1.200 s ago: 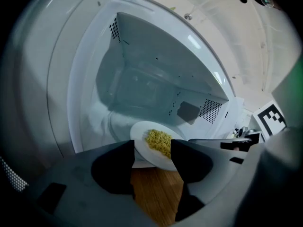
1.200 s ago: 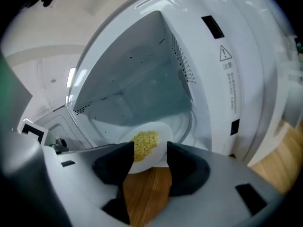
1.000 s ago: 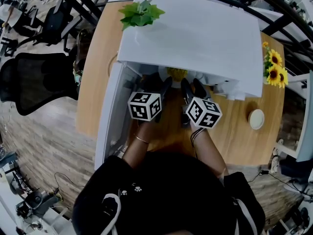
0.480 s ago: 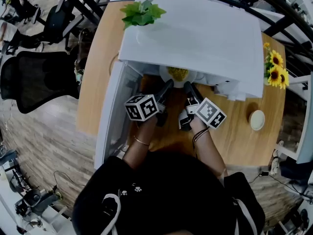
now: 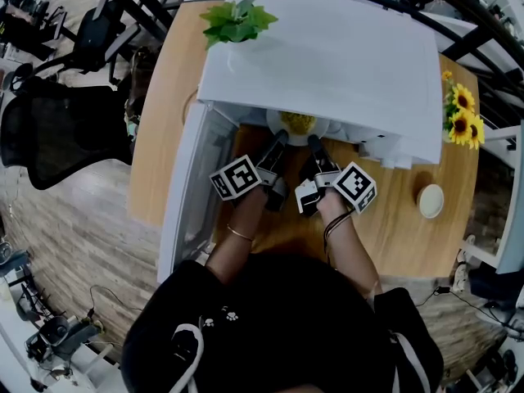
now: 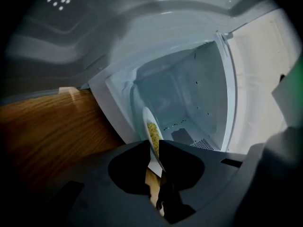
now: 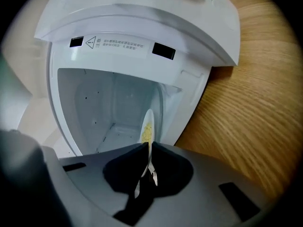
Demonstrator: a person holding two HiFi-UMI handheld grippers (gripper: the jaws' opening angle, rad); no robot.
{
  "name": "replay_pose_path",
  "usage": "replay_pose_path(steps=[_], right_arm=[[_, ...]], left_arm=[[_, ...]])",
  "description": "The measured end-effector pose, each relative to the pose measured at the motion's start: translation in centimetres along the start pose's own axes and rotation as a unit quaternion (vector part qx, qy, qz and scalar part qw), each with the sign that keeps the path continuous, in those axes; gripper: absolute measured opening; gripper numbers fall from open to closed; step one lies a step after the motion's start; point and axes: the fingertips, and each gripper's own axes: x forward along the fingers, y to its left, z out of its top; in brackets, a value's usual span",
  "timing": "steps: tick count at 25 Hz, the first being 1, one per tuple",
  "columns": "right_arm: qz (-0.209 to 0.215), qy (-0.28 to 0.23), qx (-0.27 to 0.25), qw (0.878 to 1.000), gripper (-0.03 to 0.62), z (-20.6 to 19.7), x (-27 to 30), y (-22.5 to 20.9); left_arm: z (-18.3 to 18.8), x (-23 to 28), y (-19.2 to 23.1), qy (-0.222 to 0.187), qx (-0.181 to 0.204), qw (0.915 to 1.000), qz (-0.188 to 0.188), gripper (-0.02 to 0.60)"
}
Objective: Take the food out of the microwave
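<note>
Wood-grain worktop (image 5: 401,228) carries a white microwave (image 5: 327,64) with a potted plant (image 5: 236,21) on its top, sunflowers (image 5: 458,113) off to the right and a small round white dish (image 5: 429,199) near the front edge. Its door (image 5: 184,195) is swung fully open to the left.

At the mouth of the cavity sits a white plate (image 5: 273,126) of yellow food (image 5: 297,123), pinched on its near rim from both sides. The left gripper (image 5: 282,142) has its jaws clamped on the plate's edge, which its own view shows running up from between them with the food just beyond. The right gripper (image 5: 312,143) grips the rim the same way, jaws drawn together on the thin white edge.

A second ago both grippers reached deeper under the microwave's top and the plate was mostly hidden. Since then they have drawn back toward the person, and the plate's front half now shows past the overhang. The pull-out looks well under way but unfinished: the plate seems to be part inside the cavity, not yet over open worktop. It probably wants a level, even draw by both hands, since a rim-only hold could let the plate tip
</note>
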Motion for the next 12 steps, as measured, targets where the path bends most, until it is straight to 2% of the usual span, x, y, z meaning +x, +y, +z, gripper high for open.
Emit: replay_pose_path(steps=[5,12], right_arm=[[0.007,-0.005,0.017,1.000,0.017,0.0,-0.9,0.2],[0.026,-0.013,0.019,0.999,0.012,0.2,-2.8,1.4]], left_arm=[[-0.6,-0.4,-0.6,0.003,-0.005,1.0000,-0.003,0.058],[-1.3,-1.2,-2.5,-0.006,-0.008,0.9996,-0.026,0.052]])
